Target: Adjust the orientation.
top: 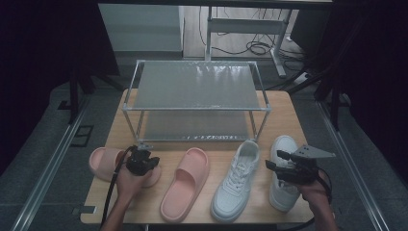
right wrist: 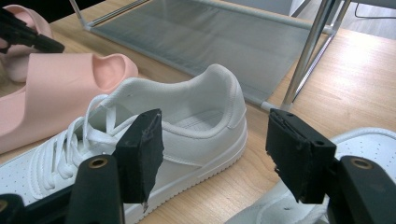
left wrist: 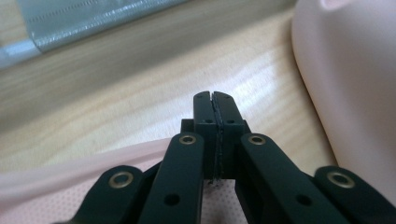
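Pink slide [top: 103, 163] under left hand-held gripper [top: 144, 162] (seemingly untouched).

This looks like a lab or recording studio rather than a home. A pale wooden table [top: 288, 108] stands between black curtains [top: 43, 43] on grey carpet, with loose black cables [top: 255, 47] trailing across the floor behind.

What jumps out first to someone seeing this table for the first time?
Four shoes in a row along the table's near edge: two pink slides at left, two white sneakers at right. Behind them stands a two-shelf metal rack. The left gripper is shut above the far-left slide; the right gripper is open over the far-right sneaker.
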